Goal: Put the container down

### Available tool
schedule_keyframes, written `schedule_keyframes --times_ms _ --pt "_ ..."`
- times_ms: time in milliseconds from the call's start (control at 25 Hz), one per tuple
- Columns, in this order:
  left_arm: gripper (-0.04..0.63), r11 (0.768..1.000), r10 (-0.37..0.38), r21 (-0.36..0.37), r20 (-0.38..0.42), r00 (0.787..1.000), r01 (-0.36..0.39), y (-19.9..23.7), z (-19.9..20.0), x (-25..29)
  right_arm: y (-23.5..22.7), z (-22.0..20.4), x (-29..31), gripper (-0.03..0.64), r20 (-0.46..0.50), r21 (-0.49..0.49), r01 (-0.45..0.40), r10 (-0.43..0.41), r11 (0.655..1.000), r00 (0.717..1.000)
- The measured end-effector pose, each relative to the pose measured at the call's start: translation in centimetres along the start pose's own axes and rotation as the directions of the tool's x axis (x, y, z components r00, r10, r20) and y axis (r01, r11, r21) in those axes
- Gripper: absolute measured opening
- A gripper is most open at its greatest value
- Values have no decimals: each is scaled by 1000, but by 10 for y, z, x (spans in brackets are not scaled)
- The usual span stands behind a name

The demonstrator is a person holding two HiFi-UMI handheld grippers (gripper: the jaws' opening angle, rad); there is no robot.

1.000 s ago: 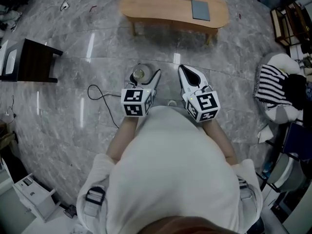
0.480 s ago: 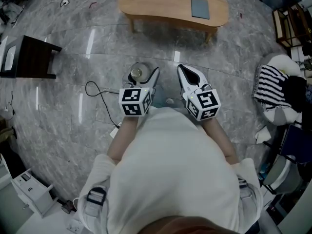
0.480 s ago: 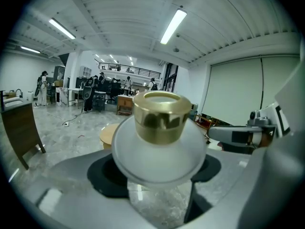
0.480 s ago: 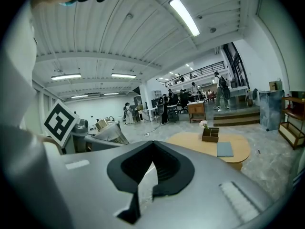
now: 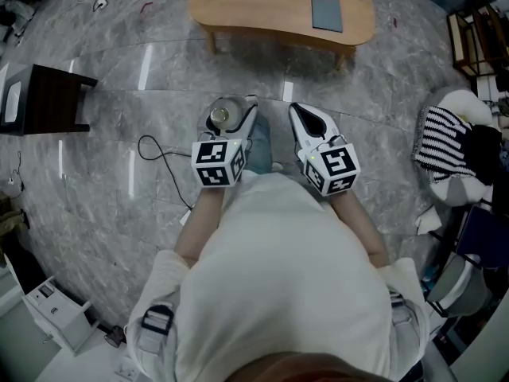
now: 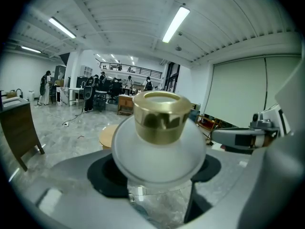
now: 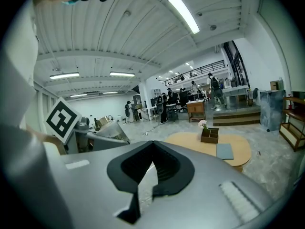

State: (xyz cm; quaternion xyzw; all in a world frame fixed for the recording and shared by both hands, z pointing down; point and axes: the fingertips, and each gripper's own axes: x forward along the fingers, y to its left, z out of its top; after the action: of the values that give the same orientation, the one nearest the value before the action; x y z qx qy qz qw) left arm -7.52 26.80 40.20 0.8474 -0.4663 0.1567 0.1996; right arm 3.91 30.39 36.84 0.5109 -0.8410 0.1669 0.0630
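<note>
The head view was taken from above the person's head and was directed steeply down at the floor; the wooden table (image 5: 246,6) was seen far off at 12 o'clock. The left gripper view was taken from close behind the jaws of the left gripper (image 5: 229,116), facing forward along them, with the container (image 6: 159,142) very near in the centre. The right gripper view was taken likewise from the right gripper (image 5: 296,111). The table was shared by the head view and the right gripper view, where it was found at 3 o'clock.
</note>
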Motion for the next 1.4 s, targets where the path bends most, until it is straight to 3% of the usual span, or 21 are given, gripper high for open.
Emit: schedule_keyframes --times_ms 560,1400 --pt "348 998 -39 49 -23 999 40 70 59 112 -66 41 117 2 -4 0 60 -60 998 998" --pt "348 995 -84 50 -71 994 88 187 150 257 -134 131 304 2 -12 -49 78 -79 996 997"
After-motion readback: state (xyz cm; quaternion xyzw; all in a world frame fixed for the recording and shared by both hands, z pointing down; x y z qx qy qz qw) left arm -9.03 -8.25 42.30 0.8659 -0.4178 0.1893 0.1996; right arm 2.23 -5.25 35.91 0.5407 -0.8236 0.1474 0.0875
